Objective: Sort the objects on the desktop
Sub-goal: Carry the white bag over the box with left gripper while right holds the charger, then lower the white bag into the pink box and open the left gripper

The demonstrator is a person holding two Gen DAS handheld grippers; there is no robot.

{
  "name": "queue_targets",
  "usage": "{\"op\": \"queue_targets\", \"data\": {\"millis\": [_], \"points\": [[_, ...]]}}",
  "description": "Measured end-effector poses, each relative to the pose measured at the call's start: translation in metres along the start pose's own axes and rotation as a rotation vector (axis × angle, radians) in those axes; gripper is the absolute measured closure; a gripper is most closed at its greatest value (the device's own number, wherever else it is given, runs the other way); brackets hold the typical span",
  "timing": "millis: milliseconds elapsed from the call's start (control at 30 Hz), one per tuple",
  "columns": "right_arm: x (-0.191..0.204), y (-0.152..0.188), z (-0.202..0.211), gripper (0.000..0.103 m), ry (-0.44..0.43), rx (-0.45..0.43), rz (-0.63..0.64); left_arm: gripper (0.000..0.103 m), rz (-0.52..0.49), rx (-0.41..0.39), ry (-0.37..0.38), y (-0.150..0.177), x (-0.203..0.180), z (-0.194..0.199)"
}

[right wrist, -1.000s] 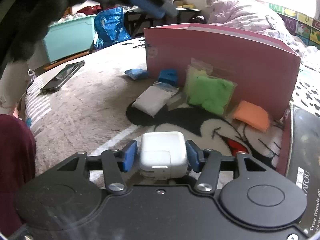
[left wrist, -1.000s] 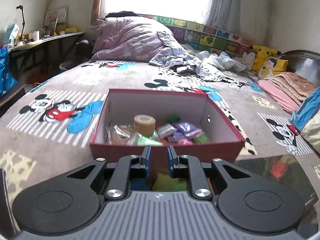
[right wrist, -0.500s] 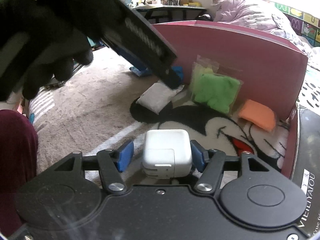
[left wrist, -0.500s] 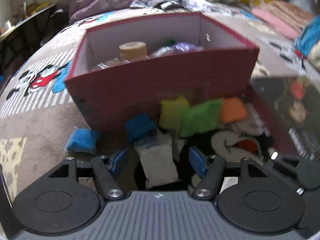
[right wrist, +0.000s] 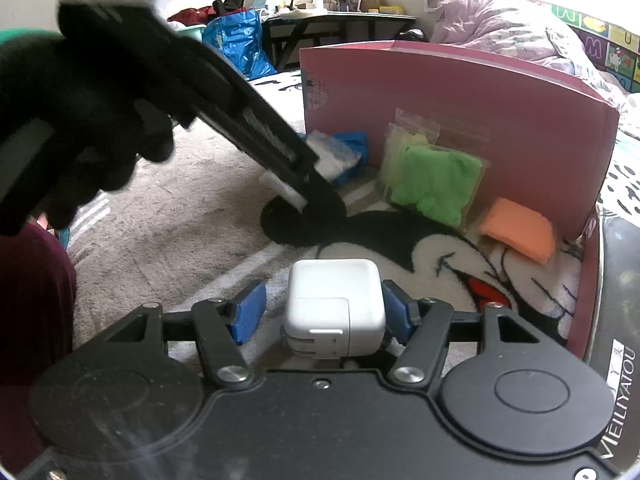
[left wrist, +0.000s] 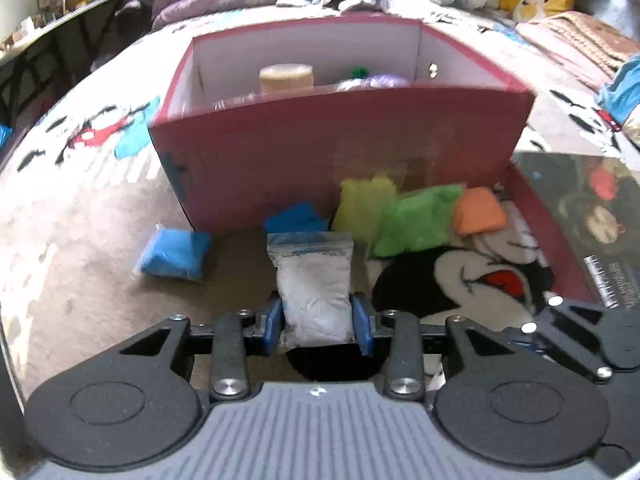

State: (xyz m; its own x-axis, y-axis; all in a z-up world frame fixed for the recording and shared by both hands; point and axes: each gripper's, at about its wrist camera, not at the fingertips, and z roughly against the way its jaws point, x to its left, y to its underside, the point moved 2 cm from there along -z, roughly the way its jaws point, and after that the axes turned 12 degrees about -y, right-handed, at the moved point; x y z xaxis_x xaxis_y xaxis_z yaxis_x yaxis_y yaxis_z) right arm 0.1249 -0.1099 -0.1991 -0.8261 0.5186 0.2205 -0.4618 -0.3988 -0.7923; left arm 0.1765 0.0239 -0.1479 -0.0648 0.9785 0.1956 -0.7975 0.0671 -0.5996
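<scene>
White bag (left wrist: 314, 296), a small clear pouch with white filling, lies on the bed (left wrist: 80, 280) just in front of the pink box (left wrist: 340, 152), and the left tongs (left wrist: 318, 322) have their blue pads against both of its sides, pinching it. It seems not lifted yet. Around it, at about 10 o'clock, lies a blue bag (left wrist: 174, 254); a second blue bag (left wrist: 294, 218) sits at 12 o'clock against the box wall; at 1 to 2 o'clock stand a yellow bag (left wrist: 360, 204), a green bag (left wrist: 416, 224) and an orange bag (left wrist: 478, 210).

The right tongs (right wrist: 324, 316) are spread around a white charger (right wrist: 334, 308); the right pad looks to touch it, the left pad is apart, so it is not gripped.

I judge the sorting is partly done: a roll of tape (left wrist: 286, 76) and some purple and green packets are already in the box, while six bags and the charger are outside.

Only the left view looks into the box. Only the right view shows the charger and the gloved hand (right wrist: 68, 128) holding the left tool.
</scene>
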Motion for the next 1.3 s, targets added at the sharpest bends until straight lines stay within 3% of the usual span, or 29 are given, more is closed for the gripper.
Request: {"op": "queue_targets", "data": {"millis": [333, 700, 967, 1300], "points": [[0.000, -0.001, 0.000, 0.038, 0.010, -0.024, -0.004, 0.068, -0.017, -0.117, 0.018, -0.035, 0.007, 0.048], [-0.004, -0.002, 0.003, 0.036, 0.008, -0.052, -0.030, 0.068, 0.024, -0.177, 0.001, -0.082, 0.021, 0.048], [-0.003, 0.000, 0.001, 0.034, -0.001, -0.047, -0.016, 0.068, 0.094, -0.114, 0.039, -0.118, 0.030, 0.014], [-0.003, 0.001, -0.002, 0.029, -0.013, -0.046, -0.010, 0.068, 0.080, -0.002, -0.023, -0.142, 0.026, -0.038]]}}
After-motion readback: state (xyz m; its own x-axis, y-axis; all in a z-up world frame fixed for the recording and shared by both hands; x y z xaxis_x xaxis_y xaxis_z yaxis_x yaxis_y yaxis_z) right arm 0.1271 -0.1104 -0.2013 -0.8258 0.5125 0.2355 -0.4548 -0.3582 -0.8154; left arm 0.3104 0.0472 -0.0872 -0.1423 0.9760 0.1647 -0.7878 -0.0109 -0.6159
